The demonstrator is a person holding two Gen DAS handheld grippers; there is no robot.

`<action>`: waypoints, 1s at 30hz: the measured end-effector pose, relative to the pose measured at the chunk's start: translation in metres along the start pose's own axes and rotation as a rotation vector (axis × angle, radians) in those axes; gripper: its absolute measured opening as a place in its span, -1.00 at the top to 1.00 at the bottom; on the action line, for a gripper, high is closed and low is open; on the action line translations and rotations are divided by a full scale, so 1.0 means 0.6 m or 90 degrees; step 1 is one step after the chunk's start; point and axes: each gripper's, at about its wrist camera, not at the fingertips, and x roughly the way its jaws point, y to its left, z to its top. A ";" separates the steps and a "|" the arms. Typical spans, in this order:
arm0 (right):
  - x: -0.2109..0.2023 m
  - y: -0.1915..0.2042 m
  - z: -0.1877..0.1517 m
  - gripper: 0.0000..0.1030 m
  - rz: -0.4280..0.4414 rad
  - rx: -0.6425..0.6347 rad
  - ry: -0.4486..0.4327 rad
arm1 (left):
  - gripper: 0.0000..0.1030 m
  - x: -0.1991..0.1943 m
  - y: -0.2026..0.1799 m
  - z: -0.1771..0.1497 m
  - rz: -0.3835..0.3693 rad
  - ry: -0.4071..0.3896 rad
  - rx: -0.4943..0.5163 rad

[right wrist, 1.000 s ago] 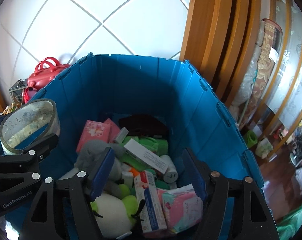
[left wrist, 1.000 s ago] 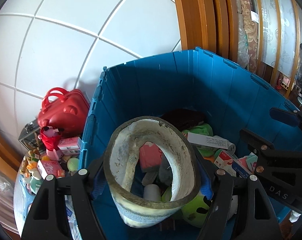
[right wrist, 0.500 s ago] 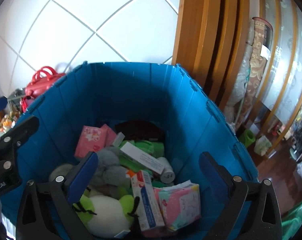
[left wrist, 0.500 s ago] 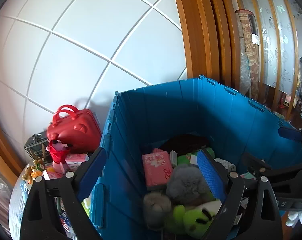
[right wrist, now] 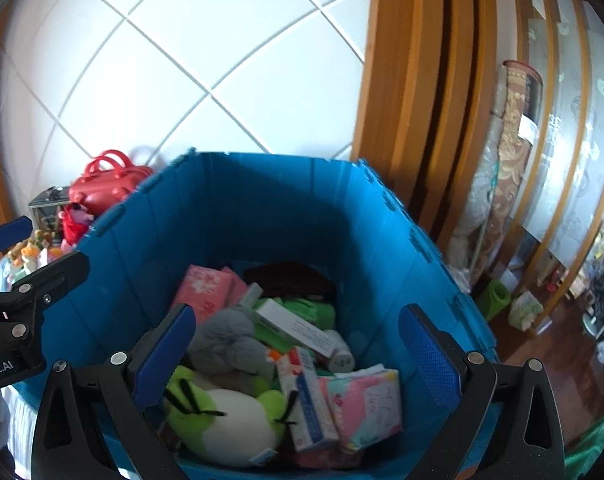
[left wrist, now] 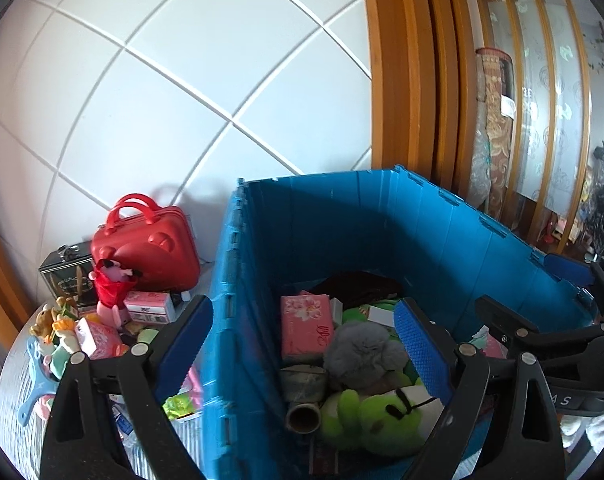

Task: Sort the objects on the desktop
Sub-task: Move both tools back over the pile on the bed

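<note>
- White tiled wall (left wrist: 182, 92) and wooden door frame (left wrist: 398, 72) stood behind the blue crate (left wrist: 246, 360), beyond both grippers.
- Left gripper (left wrist: 302, 344) hung spread and empty, straddling the crate's left wall: one pad over the crate, the other over the table (left wrist: 10, 392) outside.
- Just below and ahead of it, inside the crate, a dirty tape roll (left wrist: 304, 384) lay on its side next to a smaller roll (left wrist: 303, 418), a grey plush (left wrist: 362, 354) and a green plush (left wrist: 376, 416).
- Right gripper (right wrist: 298, 350) was also spread wide and empty, above the crate's middle, over a toothpaste box (right wrist: 308, 396) and a tissue pack (right wrist: 364, 400).
- Left of the left gripper, outside the crate, unsorted things waited on the table: red case (left wrist: 146, 252), pink box (left wrist: 98, 338), small toys (left wrist: 56, 326).
- Judged step: a drop into the crate looked done, with both grippers free.
- Next move would call for swinging the left gripper out over the table clutter, lowering onto one item such as the pink box, and closing squarely on it without snagging the crate wall.
</note>
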 end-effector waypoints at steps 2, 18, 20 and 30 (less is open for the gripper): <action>-0.007 0.021 0.003 -1.00 0.016 -0.005 -0.012 | -0.80 -0.014 0.019 -0.005 0.012 -0.007 -0.009; -0.046 0.274 0.036 -1.00 0.178 -0.082 -0.097 | -0.80 -0.076 0.294 -0.105 0.167 0.012 -0.144; -0.044 0.311 0.034 -1.00 0.202 -0.090 -0.096 | -0.80 -0.077 0.330 -0.128 0.185 0.028 -0.161; 0.026 0.474 -0.007 -1.00 0.284 -0.140 -0.011 | -0.80 -0.042 0.490 -0.259 0.258 0.152 -0.235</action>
